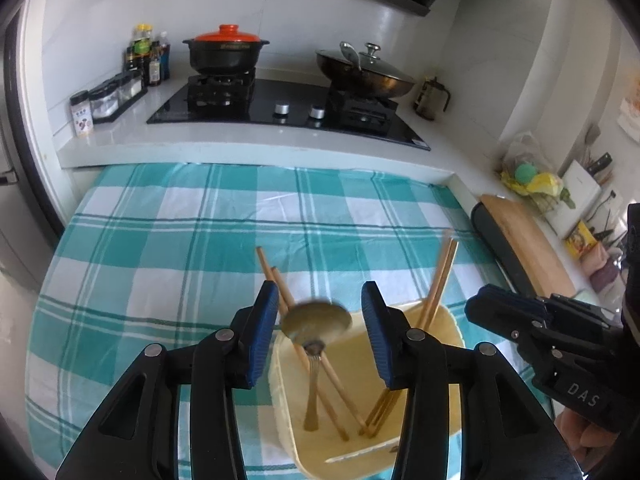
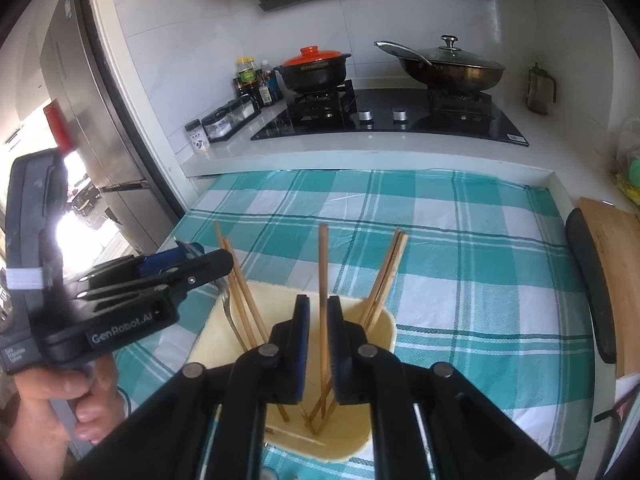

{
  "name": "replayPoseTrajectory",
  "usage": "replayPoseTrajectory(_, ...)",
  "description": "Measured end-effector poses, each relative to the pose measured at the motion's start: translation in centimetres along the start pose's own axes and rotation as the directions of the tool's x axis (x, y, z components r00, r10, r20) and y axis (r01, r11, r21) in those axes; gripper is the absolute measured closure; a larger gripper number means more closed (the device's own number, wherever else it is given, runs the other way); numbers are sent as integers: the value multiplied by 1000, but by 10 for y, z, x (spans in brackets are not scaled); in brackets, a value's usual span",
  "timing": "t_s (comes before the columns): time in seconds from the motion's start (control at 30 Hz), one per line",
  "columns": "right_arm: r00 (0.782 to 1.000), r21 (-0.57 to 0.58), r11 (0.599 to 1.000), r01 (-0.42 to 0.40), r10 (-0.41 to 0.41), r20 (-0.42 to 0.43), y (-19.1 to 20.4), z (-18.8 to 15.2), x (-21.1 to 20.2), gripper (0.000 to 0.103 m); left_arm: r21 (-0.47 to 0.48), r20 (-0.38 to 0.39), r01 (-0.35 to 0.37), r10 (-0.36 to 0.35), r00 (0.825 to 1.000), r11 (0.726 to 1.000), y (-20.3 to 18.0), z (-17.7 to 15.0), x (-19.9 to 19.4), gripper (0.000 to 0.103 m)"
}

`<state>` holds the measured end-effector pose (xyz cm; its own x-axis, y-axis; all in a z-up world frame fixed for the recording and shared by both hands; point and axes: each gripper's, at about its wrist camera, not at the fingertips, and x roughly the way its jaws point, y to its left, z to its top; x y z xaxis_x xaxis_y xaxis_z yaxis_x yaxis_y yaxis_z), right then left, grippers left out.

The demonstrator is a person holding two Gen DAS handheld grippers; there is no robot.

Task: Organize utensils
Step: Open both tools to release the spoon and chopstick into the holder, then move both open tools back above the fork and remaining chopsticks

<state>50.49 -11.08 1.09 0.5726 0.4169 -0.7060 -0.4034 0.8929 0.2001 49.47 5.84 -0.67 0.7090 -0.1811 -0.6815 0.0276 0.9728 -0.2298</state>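
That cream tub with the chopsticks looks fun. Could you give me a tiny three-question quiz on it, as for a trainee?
1. True or false: the cream tub stands on a checked cloth.
2. What lies between the pads of the right gripper? A) a chopstick B) a knife C) nothing
3. Fill in: the left gripper is ____ above the spoon.

Key: 1 true; 2 A; 3 open.

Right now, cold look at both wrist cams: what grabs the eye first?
The cream bin in the foreground on the teal checked tablecloth, with wooden chopsticks leaning up out of it. The right gripper has a single chopstick upright between its nearly shut fingers, while the open left gripper hangs over a metal spoon in the bin. Behind, on the stove: the red-lidded pot.
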Motion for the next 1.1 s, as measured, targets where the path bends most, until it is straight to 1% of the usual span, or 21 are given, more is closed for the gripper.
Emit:
replayPoseTrajectory(0.03, 1000, 10, 1000, 0, 0, 14, -2, 2, -1, 72, -2, 11, 0, 0, 1000, 1000, 1, 2, -4, 45)
replayPoseTrajectory(0.07, 999, 21, 1000, -4, 3, 33, -4, 3, -5, 69, 0, 26, -3, 3, 1000, 1000, 3, 1, -12, 38)
replayPoseTrajectory(0.13, 998, 32, 999, -7, 5, 64, -6, 5, -18, 68, 15, 52, -15, 15, 999, 1000, 4, 0, -28, 34)
replayPoseTrajectory(0.2, 997, 19, 1000, 4, -6, 82, -5, 3, -34, 68, 33, 61, -21, 19, 998, 999, 5, -7, -46, 31)
replayPoseTrajectory(0.23, 996, 4, 1000, 16, -16, 89, -2, 0, -43, 64, 44, 60, -22, 19, 998, 999, 5, -13, -55, 28)
replayPoseTrajectory(0.3, 995, -33, 998, 50, -47, 92, 4, -11, -64, 58, 78, 55, -31, 27, 998, 996, 4, -31, -74, 26)
replayPoseTrajectory(0.37, 993, -81, 993, 82, -74, 93, 12, -30, -85, 58, 114, 50, -46, 41, 998, 992, 2, -59, -92, 23)
replayPoseTrajectory(0.5, 987, -176, 973, 148, -133, 93, 26, -81, -124, 58, 150, 3, -48, 48, 999, 988, -2, -125, -115, 21)
replayPoseTrajectory(0.57, 979, -207, 959, 193, -172, 113, 31, -112, -142, 58, 158, -17, -49, 52, 998, 986, -6, -159, -124, 21)
replayPoseTrajectory(0.7, 956, -228, 931, 283, -254, 149, 39, -178, -168, 58, 177, -26, -85, 91, 995, 981, -18, -222, -140, 21)
replayPoseTrajectory(0.77, 947, -200, 930, 308, -278, 163, 41, -211, -178, 58, 163, -29, -92, 98, 995, 982, -23, -249, -146, 20)
replayPoseTrajectory(0.87, 946, -119, 947, 299, -279, 163, 42, -260, -184, 58, 131, -43, -70, 76, 996, 989, -29, -280, -148, 20)
replayPoseTrajectory(0.93, 946, -62, 952, 300, -288, 151, 43, -291, -182, 58, 136, -43, -72, 79, 996, 988, -34, -295, -148, 20)
replayPoseTrajectory(1.0, 949, -17, 956, 292, -287, 129, 43, -317, -178, 58, 152, -37, -89, 96, 995, 984, -40, -304, -148, 20)
replayPoseTrajectory(1.1, 952, 20, 956, 292, -292, 96, 43, -343, -171, 58, 155, -37, -97, 104, 994, 983, -43, -311, -146, 19)
